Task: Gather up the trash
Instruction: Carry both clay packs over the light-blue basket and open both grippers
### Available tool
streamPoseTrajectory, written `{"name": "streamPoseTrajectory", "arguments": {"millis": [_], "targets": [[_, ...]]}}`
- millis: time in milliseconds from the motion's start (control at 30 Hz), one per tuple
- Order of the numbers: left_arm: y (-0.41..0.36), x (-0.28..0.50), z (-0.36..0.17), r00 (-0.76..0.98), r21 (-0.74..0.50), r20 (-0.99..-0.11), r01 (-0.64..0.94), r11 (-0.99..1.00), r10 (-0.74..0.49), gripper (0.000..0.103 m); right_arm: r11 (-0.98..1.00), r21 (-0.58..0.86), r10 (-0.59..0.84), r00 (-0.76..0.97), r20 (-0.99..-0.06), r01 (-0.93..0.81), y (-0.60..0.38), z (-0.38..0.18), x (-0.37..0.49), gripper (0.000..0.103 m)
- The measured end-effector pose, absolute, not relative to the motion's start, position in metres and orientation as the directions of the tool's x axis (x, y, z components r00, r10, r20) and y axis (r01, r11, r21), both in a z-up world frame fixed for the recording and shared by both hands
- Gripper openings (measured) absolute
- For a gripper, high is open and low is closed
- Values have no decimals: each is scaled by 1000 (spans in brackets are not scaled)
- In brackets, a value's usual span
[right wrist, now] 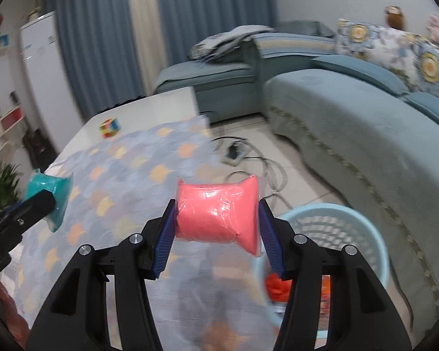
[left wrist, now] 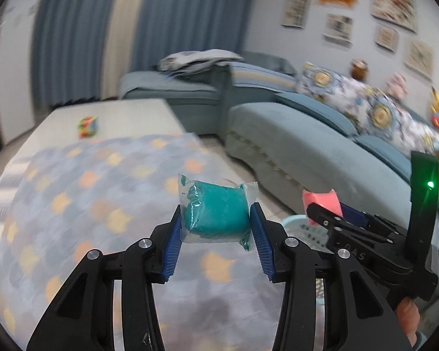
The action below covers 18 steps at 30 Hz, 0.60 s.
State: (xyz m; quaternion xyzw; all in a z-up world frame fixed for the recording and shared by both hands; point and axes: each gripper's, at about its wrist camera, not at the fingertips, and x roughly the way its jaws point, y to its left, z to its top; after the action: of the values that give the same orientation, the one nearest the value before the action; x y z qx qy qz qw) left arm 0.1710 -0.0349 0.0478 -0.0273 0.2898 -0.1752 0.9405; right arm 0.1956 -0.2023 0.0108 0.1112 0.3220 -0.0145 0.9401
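Observation:
A teal packet in clear wrap [left wrist: 216, 210] is pinched between the blue pads of my left gripper [left wrist: 216, 206], lifted above the patterned tablecloth [left wrist: 87, 204]. My right gripper [right wrist: 217, 201] is shut on a pink wrapped packet [right wrist: 216, 216], also held in the air. A pale blue plastic basket [right wrist: 365, 228] stands on the floor just right of and below the pink packet, with red and orange trash [right wrist: 275, 286] inside. The left wrist view shows the right gripper [left wrist: 325, 213] with the pink packet [left wrist: 322, 200] at the right. The right wrist view shows the left gripper [right wrist: 41, 201] with the teal packet [right wrist: 48, 187] at the left.
A colourful puzzle cube [right wrist: 109, 127] sits on the bare far end of the white table [right wrist: 161, 105]. A blue-green sofa [right wrist: 351, 122] with floral cushions curves along the right. A power strip and cables [right wrist: 237, 152] lie on the tiled floor between table and sofa.

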Motion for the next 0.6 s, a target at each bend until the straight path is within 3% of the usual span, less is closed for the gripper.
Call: {"name": "streamPoseTrajectory", "arguments": {"millis": [200, 400, 600], "targets": [[-102, 177, 39, 722, -91, -564, 428, 899, -401, 43, 951, 195, -52, 749, -660, 238, -268, -11, 184, 51], [-145, 192, 6, 604, -154, -631, 518, 841, -487, 44, 912, 219, -81, 675, -734, 348, -308, -52, 181, 53], [-162, 199, -24, 541, -222, -658, 525, 821, -524, 61, 893, 236, -79, 650, -756, 383, -322, -76, 176, 55]]}}
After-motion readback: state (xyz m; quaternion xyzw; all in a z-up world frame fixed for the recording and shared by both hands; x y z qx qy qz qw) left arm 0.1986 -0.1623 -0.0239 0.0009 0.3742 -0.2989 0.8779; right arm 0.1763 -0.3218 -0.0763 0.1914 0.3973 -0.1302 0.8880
